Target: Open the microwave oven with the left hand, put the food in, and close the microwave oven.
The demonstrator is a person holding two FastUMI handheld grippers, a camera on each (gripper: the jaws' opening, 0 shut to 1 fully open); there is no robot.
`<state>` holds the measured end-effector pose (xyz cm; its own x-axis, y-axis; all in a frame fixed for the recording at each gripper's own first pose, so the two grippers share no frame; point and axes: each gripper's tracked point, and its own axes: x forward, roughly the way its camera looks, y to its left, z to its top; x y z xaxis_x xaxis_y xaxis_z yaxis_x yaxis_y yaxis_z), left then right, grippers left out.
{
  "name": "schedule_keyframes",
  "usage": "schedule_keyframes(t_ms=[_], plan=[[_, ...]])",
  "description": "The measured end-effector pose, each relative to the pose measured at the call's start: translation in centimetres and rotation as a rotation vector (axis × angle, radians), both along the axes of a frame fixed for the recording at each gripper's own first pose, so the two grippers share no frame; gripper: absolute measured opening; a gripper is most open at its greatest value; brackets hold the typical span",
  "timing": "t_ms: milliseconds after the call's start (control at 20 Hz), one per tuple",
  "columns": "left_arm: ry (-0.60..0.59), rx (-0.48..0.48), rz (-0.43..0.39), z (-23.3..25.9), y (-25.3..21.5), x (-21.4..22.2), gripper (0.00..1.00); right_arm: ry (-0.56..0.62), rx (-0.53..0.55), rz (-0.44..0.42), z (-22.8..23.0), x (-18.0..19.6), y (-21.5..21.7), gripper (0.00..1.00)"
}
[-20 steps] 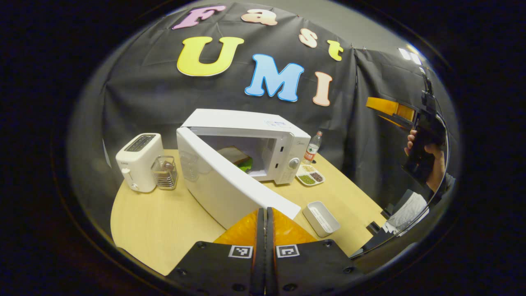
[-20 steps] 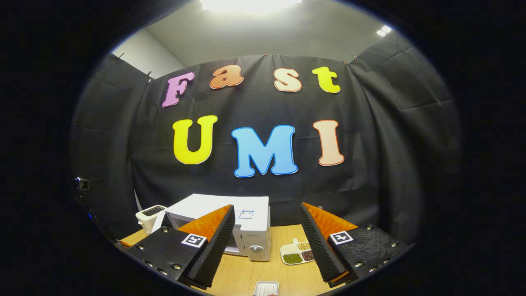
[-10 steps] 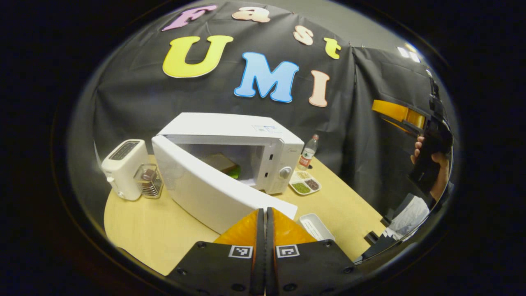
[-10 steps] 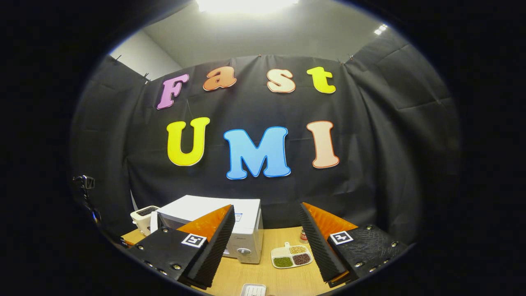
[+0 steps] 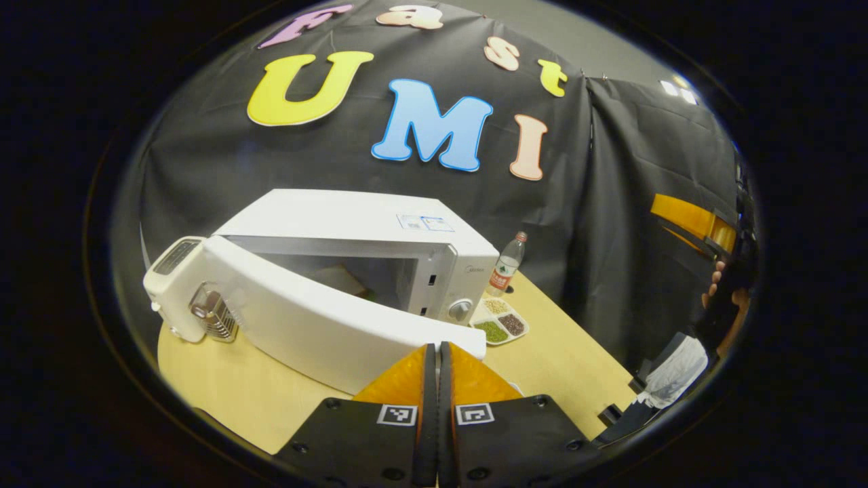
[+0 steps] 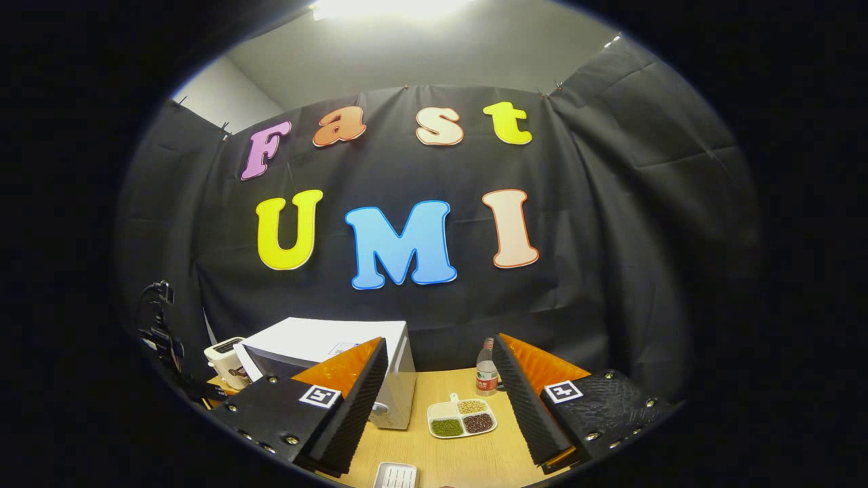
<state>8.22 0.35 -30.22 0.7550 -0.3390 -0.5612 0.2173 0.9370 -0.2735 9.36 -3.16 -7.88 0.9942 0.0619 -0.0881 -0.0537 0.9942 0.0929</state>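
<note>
The white microwave [image 5: 352, 217] stands on the wooden table [image 5: 224, 386], its door [image 5: 325, 325] partly open and angled toward the front. Through the gap I see a slice of bread [image 5: 337, 278] inside. My left gripper [image 5: 437, 349] is shut with nothing between its fingers, its tips against the door's free edge. My right gripper [image 6: 439, 342] is open and holds nothing, raised above the table to the right of the microwave [image 6: 325, 335]. It also appears at the far right of the left gripper view [image 5: 692, 220], held by a hand [image 5: 719, 291].
A white toaster [image 5: 169, 271] and a small glass holder [image 5: 213, 312] stand left of the microwave, behind the door. A water bottle [image 5: 505, 266] and a divided dish of beans [image 5: 498, 322] sit to its right. A white tray [image 6: 395, 476] lies near the table's front.
The microwave door has swung further toward shut, with my shut left gripper following its free edge. The right gripper has drifted to the right, still open.
</note>
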Motion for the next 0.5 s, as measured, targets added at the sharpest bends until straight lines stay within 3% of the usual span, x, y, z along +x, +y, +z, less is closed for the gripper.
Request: schedule_keyframes(t_ms=[500], plan=[[0.013, -0.014, 0.050, -1.4, -3.4, 5.5, 0.07, 0.033, 0.010, -0.061, -1.9, -0.2, -5.5, 0.93]])
